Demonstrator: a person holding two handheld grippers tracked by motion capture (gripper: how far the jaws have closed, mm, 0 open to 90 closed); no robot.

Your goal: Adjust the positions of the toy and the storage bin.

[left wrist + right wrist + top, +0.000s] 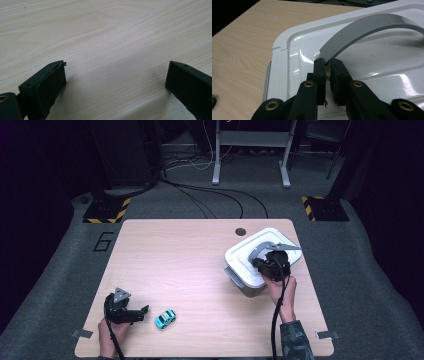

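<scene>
A white lidded box [245, 262] stands at the table's right side, with a curved grey handle [260, 249] arching over its lid. My right gripper [267, 264] is over the lid, shut on one end of that handle. In the right gripper view the two jaws [328, 65] pinch the grey handle [367, 25] where it meets the glossy white lid [387, 62]. My left gripper [141, 312] rests low at the table's front left, open, with only bare wood between its jaws [116, 75]. A small teal toy car [165, 318] sits just to its right, apart from it.
The wooden table [180, 265] has a round cable hole [241, 231] near its far edge. Beyond it lie floor cables [210, 195], a metal stand [250, 150] and yellow-black striped bases [106, 212].
</scene>
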